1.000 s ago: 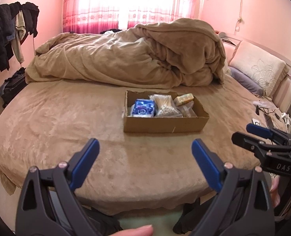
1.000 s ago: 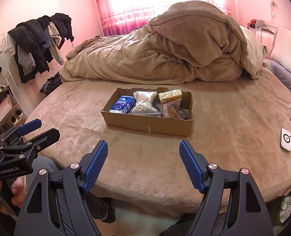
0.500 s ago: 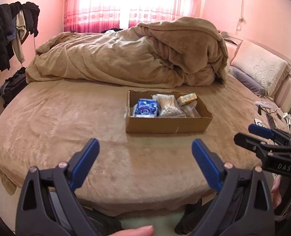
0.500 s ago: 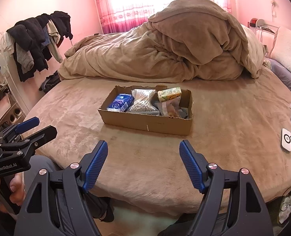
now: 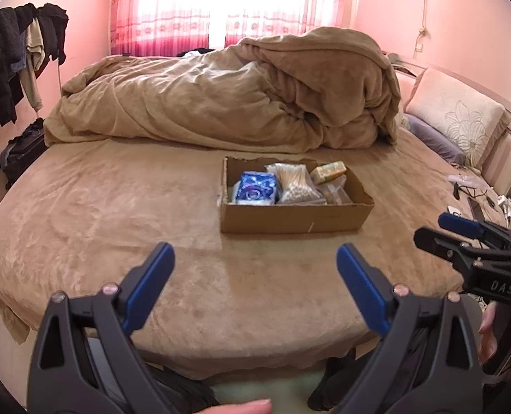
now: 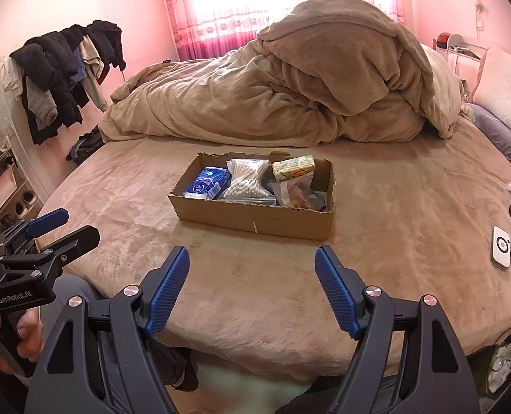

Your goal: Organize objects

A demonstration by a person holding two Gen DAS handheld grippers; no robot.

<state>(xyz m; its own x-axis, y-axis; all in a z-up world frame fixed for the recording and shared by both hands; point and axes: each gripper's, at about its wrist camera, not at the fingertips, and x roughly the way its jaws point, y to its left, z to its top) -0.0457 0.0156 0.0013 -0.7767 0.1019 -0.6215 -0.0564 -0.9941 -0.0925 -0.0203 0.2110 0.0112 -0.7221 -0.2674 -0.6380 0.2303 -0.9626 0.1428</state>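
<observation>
A shallow cardboard box (image 6: 255, 212) is shown on the tan bedspread (image 6: 393, 241), in front of the heaped duvet (image 6: 290, 86). Inside the box, from its left end to its right, are seen a blue packet (image 6: 207, 183), a clear bag of cotton swabs (image 6: 246, 183), a yellow-green carton (image 6: 293, 167) resting high against the far wall, and a clear pouch (image 6: 290, 193) with brownish contents.

The left gripper (image 5: 255, 276) and the right gripper (image 6: 252, 279) are both held spread wide, nothing between their blue pads, short of the box's near wall and apart from it.

All four items are judged light. The bags are soft and slick, liable to sag or slip; a pinch across the bunched middle of the swab bag is advised. The carton is stiffer and is best taken across its narrow sides. The box walls are thin and may buckle if squeezed.

To the right of the box, well apart, a white charger puck (image 6: 500, 246) with a cable lies on the bedspread. The tight packing inside the box leaves little room for the fingers to enter.
</observation>
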